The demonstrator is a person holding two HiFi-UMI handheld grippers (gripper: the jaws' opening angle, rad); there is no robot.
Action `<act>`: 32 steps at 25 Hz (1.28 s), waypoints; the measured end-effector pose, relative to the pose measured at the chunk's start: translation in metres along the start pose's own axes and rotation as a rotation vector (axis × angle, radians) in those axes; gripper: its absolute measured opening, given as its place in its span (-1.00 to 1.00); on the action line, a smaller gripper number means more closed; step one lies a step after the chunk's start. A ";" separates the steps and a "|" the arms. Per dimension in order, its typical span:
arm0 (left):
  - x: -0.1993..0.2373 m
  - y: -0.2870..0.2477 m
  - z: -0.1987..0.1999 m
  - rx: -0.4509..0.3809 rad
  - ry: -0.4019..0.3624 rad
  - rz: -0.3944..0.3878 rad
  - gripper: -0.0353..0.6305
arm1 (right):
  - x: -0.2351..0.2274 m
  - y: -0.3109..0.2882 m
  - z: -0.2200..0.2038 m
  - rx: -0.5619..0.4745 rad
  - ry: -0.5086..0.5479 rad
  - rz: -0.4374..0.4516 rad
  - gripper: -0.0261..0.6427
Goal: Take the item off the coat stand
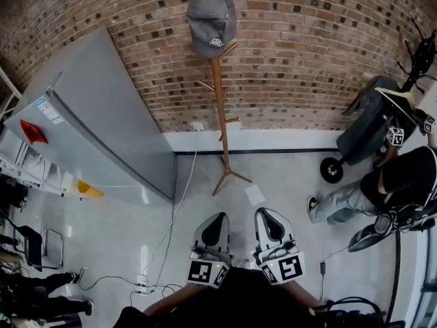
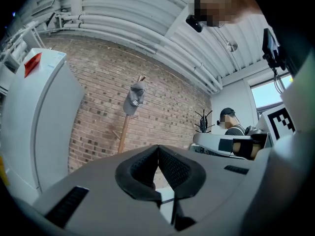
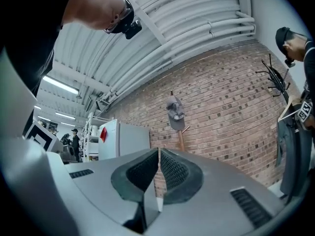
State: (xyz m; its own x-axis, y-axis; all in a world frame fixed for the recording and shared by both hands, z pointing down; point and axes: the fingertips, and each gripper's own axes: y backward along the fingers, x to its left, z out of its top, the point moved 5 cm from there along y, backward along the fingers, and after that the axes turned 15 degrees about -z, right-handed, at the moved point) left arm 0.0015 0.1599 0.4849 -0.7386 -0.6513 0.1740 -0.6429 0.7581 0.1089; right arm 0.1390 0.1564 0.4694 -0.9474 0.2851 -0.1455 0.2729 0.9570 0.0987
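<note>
A grey cap [image 1: 212, 18] hangs on the top of a wooden coat stand [image 1: 220, 108] that stands against the brick wall. The same cap [image 2: 134, 98] shows small and far off in the left gripper view, and the cap [image 3: 174, 114] is also ahead in the right gripper view. My left gripper [image 1: 213, 222] and right gripper [image 1: 268, 217] are side by side low in the head view, well short of the stand's base. Both have their jaws pressed together with nothing between them [image 2: 158, 149] [image 3: 159, 152].
A tall white fridge [image 1: 95, 125] stands left of the stand. A slip of paper [image 1: 255, 194] lies on the floor near the stand's feet. A cable [image 1: 179, 203] runs across the floor. At the right a seated person [image 1: 382, 183] and a black coat rack [image 1: 416, 57].
</note>
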 end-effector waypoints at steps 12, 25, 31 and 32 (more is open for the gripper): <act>0.111 -0.057 0.024 -0.019 0.009 -0.018 -0.84 | 0.010 -0.130 0.005 -0.001 0.038 -0.026 -0.85; 0.192 -0.101 0.036 0.000 0.018 -0.099 -0.85 | 0.021 -0.230 0.009 -0.019 0.040 -0.086 -0.84; 0.203 -0.123 0.040 -0.018 0.029 -0.065 -0.84 | 0.005 -0.257 0.032 -0.071 0.050 -0.070 -0.84; 0.204 -0.126 0.041 -0.021 0.036 -0.055 -0.84 | 0.002 -0.263 0.035 -0.074 0.050 -0.062 -0.84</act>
State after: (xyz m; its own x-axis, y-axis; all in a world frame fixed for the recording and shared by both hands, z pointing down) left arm -0.0759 -0.0698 0.4664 -0.6944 -0.6906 0.2021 -0.6775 0.7221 0.1400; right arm 0.0717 -0.0929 0.4090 -0.9697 0.2205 -0.1050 0.2018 0.9656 0.1637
